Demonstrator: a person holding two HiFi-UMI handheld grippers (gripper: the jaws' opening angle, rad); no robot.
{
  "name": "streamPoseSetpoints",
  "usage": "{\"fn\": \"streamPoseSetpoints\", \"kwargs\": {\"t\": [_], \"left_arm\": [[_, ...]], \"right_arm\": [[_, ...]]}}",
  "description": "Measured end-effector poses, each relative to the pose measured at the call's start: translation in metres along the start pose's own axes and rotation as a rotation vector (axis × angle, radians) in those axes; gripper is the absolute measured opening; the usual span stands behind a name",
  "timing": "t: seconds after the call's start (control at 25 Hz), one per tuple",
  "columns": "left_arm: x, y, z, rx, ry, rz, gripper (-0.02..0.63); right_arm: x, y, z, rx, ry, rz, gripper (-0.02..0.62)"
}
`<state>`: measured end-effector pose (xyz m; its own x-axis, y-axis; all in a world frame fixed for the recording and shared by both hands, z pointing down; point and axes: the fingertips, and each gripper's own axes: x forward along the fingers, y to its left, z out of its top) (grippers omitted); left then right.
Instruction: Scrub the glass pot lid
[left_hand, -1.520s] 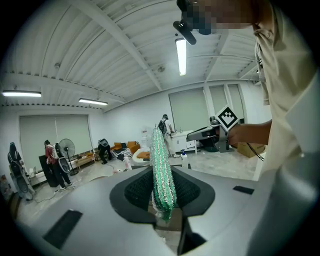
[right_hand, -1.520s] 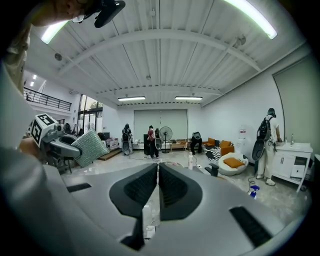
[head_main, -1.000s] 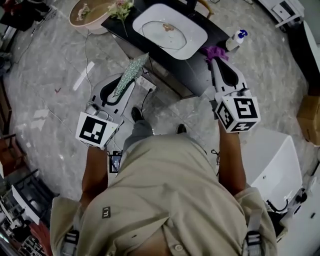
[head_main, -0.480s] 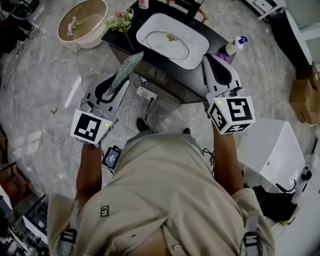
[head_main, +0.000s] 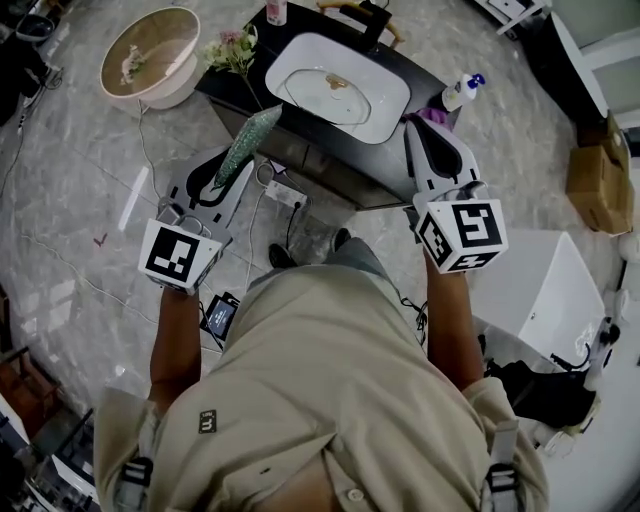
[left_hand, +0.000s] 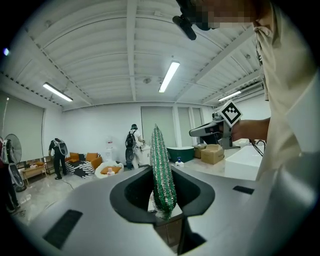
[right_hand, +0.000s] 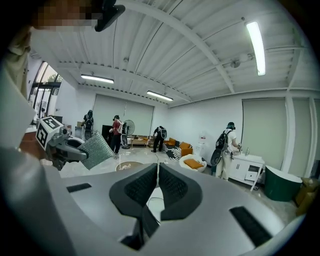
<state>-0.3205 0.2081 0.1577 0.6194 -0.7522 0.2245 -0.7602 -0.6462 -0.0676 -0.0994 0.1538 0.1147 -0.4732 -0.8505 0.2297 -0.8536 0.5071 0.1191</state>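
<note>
The glass pot lid (head_main: 337, 84) lies in the white sink (head_main: 385, 110) on the dark counter, with a brownish knob at its middle. My left gripper (head_main: 234, 178) (left_hand: 163, 202) is shut on a glittery green scrub pad (head_main: 249, 142) (left_hand: 162, 167), which sticks out toward the counter's front left edge, short of the sink. My right gripper (head_main: 426, 126) (right_hand: 156, 176) has its jaws shut with nothing visible between them, just right of the sink and above a purple thing (head_main: 433, 113). The right gripper view also shows the scrub pad (right_hand: 96, 150).
A soap bottle (head_main: 456, 92) stands at the counter's right end and flowers (head_main: 232, 46) at its left. On the floor lie a pink basin (head_main: 150, 45) and a power strip (head_main: 283, 191). A white cabinet (head_main: 545, 310) stands at the right. Several people stand far off.
The person has stepped closer to the counter. Both grippers have come nearer the sink, the left still shut on the scrub pad.
</note>
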Motion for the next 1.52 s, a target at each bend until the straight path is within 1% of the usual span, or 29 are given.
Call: {"fn": "streamPoseSetpoints", "kwargs": {"t": [0.08,0.12,0.24,0.32,0.48,0.6,0.68,0.76,0.92,1.16,1.36,1.52], "left_arm": [[0.004,0.007,0.002,0.001,-0.028,0.019,0.1],[0.007,0.01,0.001,-0.001,-0.025,0.028,0.1],[0.011,0.022,-0.008,-0.018,0.032,0.065,0.1],[0.013,0.032,-0.012,-0.023,0.053,0.104,0.1],[0.027,0.061,-0.016,0.011,0.057,0.192,0.1],[0.053,0.075,-0.014,0.001,0.079,0.237,0.1],[0.077,0.082,-0.013,0.027,0.097,0.254,0.1],[0.103,0.085,-0.014,0.051,0.123,0.261,0.1],[0.155,0.091,-0.026,0.062,0.198,0.256,0.1],[0.223,0.097,-0.059,0.027,0.316,0.196,0.1],[0.266,0.096,-0.1,-0.012,0.438,0.136,0.1],[0.301,0.102,-0.143,-0.017,0.549,0.093,0.1]], "right_arm": [[0.007,-0.006,-0.002,0.002,0.009,0.004,0.028],[0.013,-0.01,-0.003,0.007,0.011,0.008,0.028],[0.039,-0.019,-0.009,0.019,0.016,0.038,0.028],[0.06,-0.024,-0.01,0.026,0.009,0.072,0.028],[0.106,-0.033,-0.006,0.027,-0.012,0.159,0.028],[0.138,-0.051,0.007,0.014,-0.041,0.208,0.028],[0.156,-0.069,0.007,0.022,-0.045,0.225,0.028],[0.17,-0.088,-0.002,0.032,-0.032,0.235,0.028],[0.197,-0.119,-0.027,0.069,0.013,0.259,0.028],[0.234,-0.151,-0.066,0.129,0.07,0.287,0.028],[0.249,-0.165,-0.103,0.186,0.135,0.308,0.028],[0.266,-0.176,-0.127,0.218,0.167,0.315,0.028]]}}
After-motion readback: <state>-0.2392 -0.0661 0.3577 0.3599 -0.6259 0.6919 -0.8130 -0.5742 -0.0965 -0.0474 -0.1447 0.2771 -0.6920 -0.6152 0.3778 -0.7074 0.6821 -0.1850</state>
